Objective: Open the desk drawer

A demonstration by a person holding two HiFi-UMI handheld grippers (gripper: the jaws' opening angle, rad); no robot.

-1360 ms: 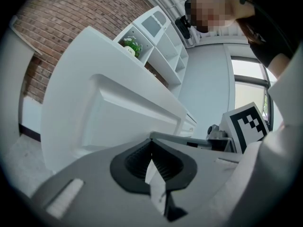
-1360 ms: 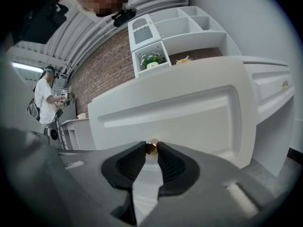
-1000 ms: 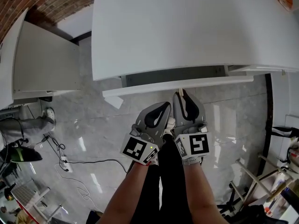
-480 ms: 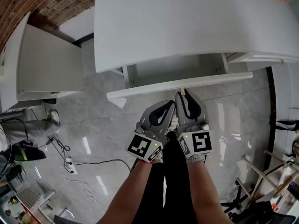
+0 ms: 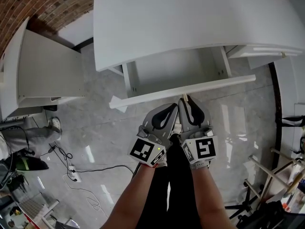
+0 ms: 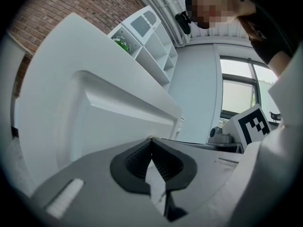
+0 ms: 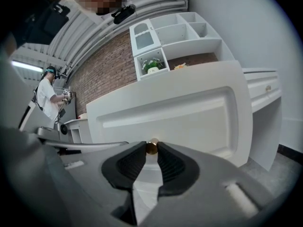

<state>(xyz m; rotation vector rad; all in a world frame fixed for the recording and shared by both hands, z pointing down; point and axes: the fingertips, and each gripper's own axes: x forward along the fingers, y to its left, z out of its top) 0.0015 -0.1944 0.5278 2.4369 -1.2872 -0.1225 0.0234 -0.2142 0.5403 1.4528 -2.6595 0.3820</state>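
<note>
The white desk (image 5: 190, 23) fills the top of the head view. Its drawer (image 5: 176, 70) stands pulled out from under the top, showing an empty white inside. My right gripper (image 5: 186, 98) is at the middle of the drawer front (image 5: 143, 98). In the right gripper view the gripper (image 7: 151, 148) is shut on the small brass knob (image 7: 151, 146) of the panelled drawer front (image 7: 180, 117). My left gripper (image 5: 172, 107) sits just left of it, shut and empty. In the left gripper view its tips (image 6: 151, 140) meet close before the drawer front (image 6: 109, 122).
A second white desk (image 5: 43, 66) stands to the left against a brick wall (image 5: 38, 4). Cables and a power strip (image 5: 71, 168) lie on the grey floor. A wooden rack (image 5: 281, 171) stands at the right. A person (image 7: 47, 98) works far off.
The drawer has slid out toward me, and much more of its inside shows. Both grippers have moved back with the drawer front, the right one still on the knob.
</note>
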